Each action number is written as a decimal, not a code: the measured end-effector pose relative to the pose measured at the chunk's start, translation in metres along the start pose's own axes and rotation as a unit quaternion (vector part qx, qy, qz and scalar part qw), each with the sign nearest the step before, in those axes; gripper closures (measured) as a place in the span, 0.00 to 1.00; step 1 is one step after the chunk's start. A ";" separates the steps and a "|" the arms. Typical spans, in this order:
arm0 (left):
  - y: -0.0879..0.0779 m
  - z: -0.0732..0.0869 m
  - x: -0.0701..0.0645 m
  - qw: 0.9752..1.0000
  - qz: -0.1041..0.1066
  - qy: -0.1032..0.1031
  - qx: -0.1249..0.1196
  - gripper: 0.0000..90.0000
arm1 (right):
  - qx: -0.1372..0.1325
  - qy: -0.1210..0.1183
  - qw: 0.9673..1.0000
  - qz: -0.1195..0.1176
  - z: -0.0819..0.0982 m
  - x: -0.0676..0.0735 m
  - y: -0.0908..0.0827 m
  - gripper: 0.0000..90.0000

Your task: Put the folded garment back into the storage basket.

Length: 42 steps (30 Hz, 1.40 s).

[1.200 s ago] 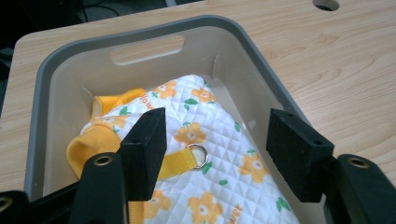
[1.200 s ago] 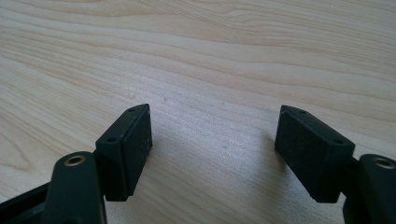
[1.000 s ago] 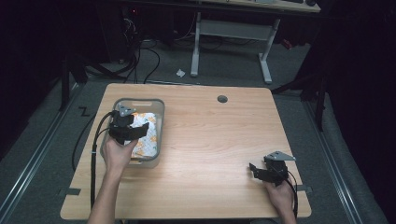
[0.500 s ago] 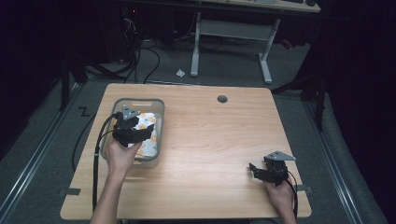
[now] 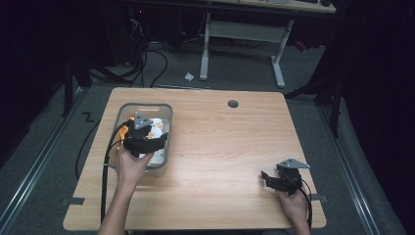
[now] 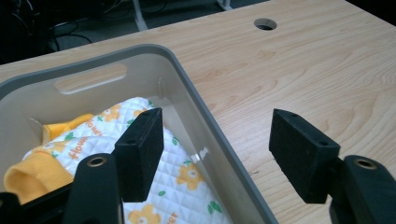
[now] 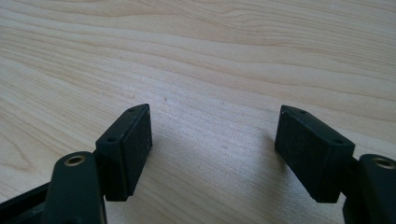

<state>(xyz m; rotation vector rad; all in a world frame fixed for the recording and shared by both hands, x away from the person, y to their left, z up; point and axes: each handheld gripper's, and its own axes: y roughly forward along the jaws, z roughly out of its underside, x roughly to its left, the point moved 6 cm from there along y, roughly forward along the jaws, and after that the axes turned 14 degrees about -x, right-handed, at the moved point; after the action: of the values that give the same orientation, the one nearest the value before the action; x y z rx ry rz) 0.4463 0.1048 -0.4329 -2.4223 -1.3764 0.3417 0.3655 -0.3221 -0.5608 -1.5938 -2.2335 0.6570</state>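
Left gripper view: white quilted cloth, orange flowers, yellow cuff, in bin.

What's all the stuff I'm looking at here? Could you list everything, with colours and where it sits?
Table: one, light wood, centre of the room; round cable hole near its far edge.
Bin: one, grey plastic, on the table's left part.
Quilted cloth: one, white with orange flowers and an orange cuff, inside the bin.
Second desk: one, white-legged, on the floor beyond.
Cables: several, black, on the floor behind the table.
Left gripper: one, black, jaws open astride the bin's right wall.
Right gripper: one, black, jaws open over bare wood at the table's near right.
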 end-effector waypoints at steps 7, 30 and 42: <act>-0.002 -0.001 -0.010 1.000 0.013 -0.002 -0.007 0.39 | 0.000 -0.001 1.000 0.000 0.000 0.000 0.000 0.31; -0.005 -0.001 -0.039 0.999 0.048 0.001 -0.016 0.38 | 0.000 -0.001 1.000 0.000 0.000 0.000 0.000 0.31; -0.007 0.002 -0.053 0.998 0.061 0.010 -0.018 0.38 | 0.000 0.000 1.000 0.000 0.000 0.000 0.000 0.31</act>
<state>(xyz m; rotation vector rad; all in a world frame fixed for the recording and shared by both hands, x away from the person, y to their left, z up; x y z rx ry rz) 0.4136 0.0626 -0.4300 -2.5394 -1.2398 0.3242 0.3655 -0.3221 -0.5608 -1.5940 -2.2333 0.6569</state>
